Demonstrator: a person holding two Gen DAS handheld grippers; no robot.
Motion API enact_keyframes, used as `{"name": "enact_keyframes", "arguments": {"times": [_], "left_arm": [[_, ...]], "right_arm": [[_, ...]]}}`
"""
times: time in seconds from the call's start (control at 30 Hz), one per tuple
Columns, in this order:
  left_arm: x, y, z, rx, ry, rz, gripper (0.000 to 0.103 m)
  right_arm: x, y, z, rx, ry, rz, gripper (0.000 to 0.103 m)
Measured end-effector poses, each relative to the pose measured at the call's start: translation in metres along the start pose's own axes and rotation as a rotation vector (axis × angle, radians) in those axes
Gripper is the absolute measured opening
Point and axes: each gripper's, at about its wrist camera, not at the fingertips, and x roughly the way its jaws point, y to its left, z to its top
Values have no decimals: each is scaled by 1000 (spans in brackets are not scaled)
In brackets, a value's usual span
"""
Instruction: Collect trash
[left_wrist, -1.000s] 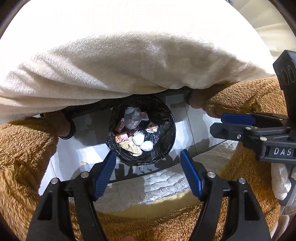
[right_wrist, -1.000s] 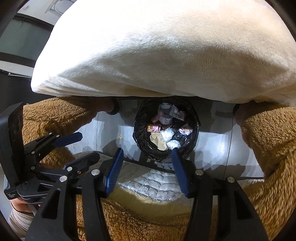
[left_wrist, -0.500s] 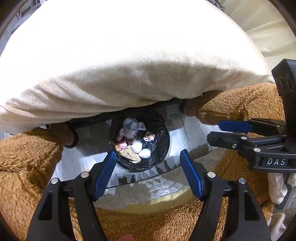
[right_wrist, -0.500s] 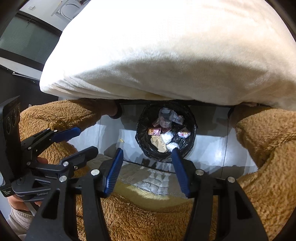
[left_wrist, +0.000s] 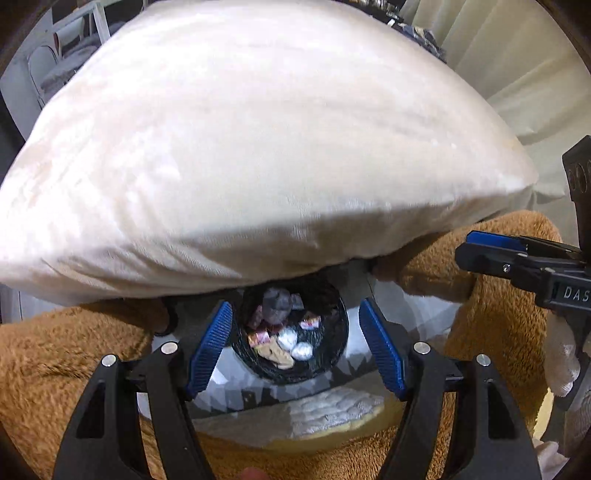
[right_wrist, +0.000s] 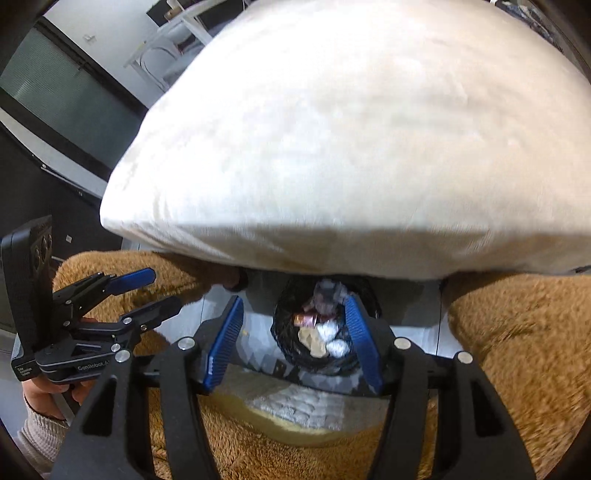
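You see the pale glossy floor (left_wrist: 417, 314); on it stands the round black-lined trash bin (left_wrist: 332, 354), apparently holding crumpled wrappers.

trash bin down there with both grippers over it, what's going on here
A person holds a gripper in each hand above a black-lined trash bin already holding wrappers and crumpled tissues. The left gripper and right gripper are both open and empty; the right one's jaws have just been opening. A big cream pillow fills the view above the bin, resting on brown fleece.
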Motion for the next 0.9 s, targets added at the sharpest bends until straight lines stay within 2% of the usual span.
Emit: {"name": "enact_keyframes", "arguments": {"times": [0.2, 0.6, 0.7, 0.8, 0.9], "left_arm": [[-22, 7, 20, 12, -130, 9, 70], [-50, 19, 61, 63, -342, 44, 70], [-53, 23, 68, 61, -388, 44, 79], [-55, 28, 73, 62, -416, 47, 80], [-55, 32, 77, 65, -434, 52, 87]], "right_arm": [[-27, 0, 20, -54, -150, -21, 58], [-46, -10, 56, -124, -349, -71, 66], [-51, -13, 62, -143, -406, -91, 71], [-57, -18, 68, -156, -450, -110, 74], [-59, -18, 71, -192, -477, -129, 75]]}}
